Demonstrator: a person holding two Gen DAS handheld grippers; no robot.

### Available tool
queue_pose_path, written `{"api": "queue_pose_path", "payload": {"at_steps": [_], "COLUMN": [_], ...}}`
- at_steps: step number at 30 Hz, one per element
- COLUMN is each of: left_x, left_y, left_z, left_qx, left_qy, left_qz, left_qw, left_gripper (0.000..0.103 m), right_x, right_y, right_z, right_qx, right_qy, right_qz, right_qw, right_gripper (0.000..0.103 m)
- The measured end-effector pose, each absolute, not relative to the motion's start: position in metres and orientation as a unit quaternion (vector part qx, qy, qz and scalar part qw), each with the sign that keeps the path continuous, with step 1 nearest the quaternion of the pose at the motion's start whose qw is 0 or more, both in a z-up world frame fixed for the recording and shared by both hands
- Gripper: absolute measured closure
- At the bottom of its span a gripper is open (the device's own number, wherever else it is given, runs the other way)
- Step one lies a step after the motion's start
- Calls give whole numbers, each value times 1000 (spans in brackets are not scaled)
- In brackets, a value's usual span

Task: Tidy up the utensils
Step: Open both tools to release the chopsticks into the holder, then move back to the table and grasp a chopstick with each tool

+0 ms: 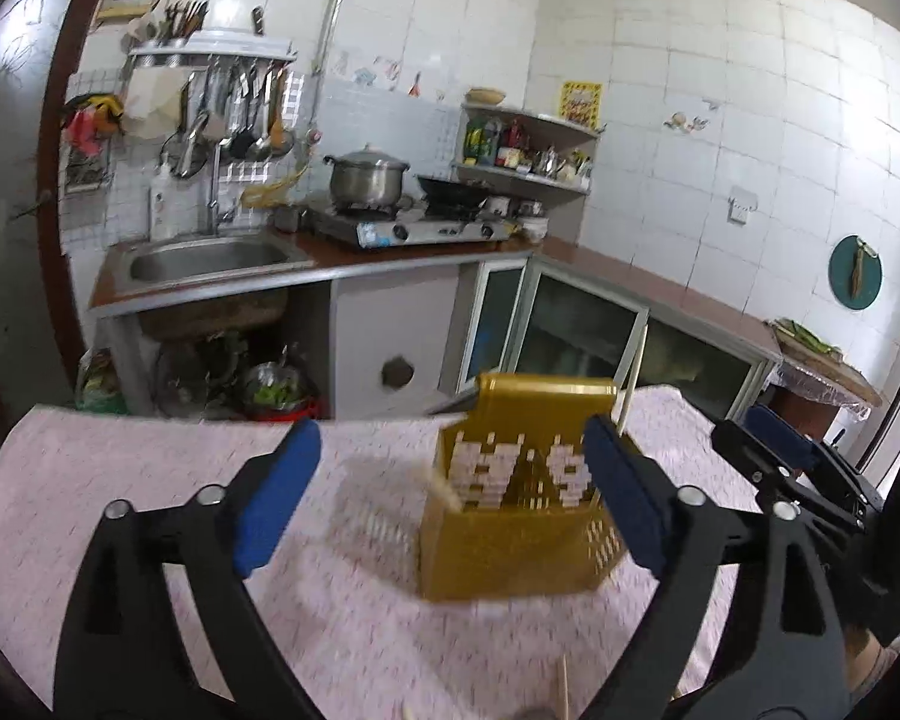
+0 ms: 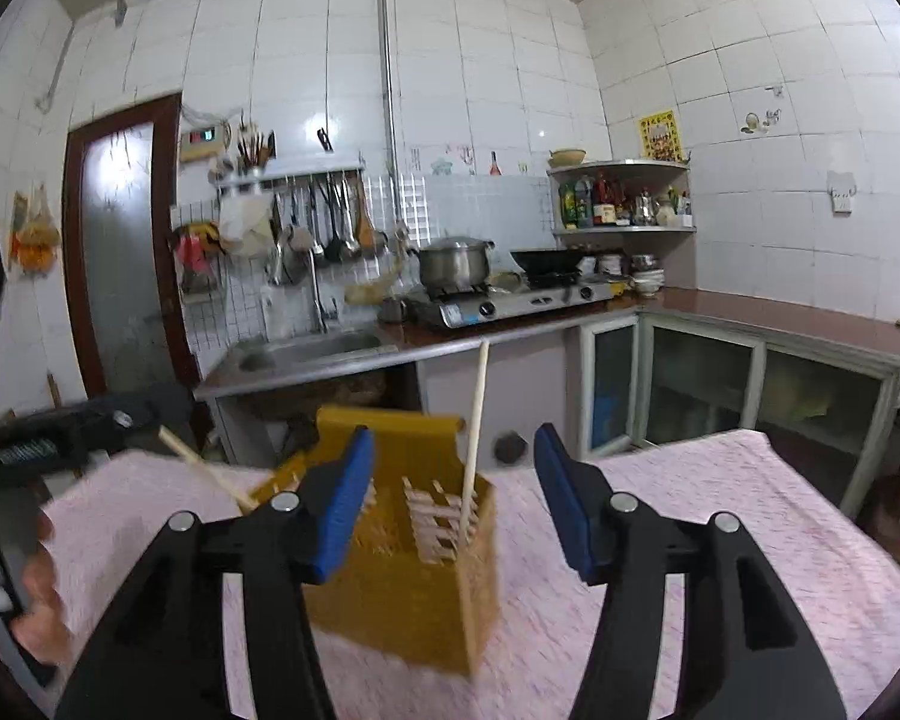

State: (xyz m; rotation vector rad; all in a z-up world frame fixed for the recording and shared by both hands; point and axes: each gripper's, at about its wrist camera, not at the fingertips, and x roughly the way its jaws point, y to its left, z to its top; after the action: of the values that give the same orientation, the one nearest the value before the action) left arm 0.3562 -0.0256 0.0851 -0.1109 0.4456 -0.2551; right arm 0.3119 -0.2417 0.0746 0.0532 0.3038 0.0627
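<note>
We see the yellow holder standing upright on the pink cloth, with one chopstick leaning upright in its right compartment and a second slanting in at its left edge — we judge both are there because the holder is where the utensils belong. From the left view, the holder sits between the spread fingers, and another stick lies on the cloth near the bottom edge, seemingly not yet sorted. Our left gripper is spread wide and grasps nothing. Our right gripper is likewise released, its jaws apart just in front of the holder — likely poised for the next piece.
</note>
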Motion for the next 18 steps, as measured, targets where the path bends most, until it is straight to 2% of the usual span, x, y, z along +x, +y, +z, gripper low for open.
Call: {"api": "queue_pose_path", "payload": {"at_steps": [5, 10, 12, 18], "left_x": [320, 295, 291, 306], "left_y": [-8, -6, -6, -1], "left_z": [78, 60, 47, -7], "left_qx": [-64, -36, -37, -41], "left_qy": [260, 286, 310, 410], "left_qz": [-111, -90, -82, -66], "left_qw": [957, 953, 946, 909], "left_gripper": [5, 5, 5, 5], "right_x": [287, 276, 276, 276], "right_y": [-256, -262, -263, -263], "right_z": [57, 25, 6, -28], "right_qx": [15, 0, 0, -7], "right_qy": [229, 302, 346, 408], "right_qz": [5, -14, -14, -6], "right_qw": [973, 953, 938, 913], "right_gripper": [47, 46, 46, 46]}}
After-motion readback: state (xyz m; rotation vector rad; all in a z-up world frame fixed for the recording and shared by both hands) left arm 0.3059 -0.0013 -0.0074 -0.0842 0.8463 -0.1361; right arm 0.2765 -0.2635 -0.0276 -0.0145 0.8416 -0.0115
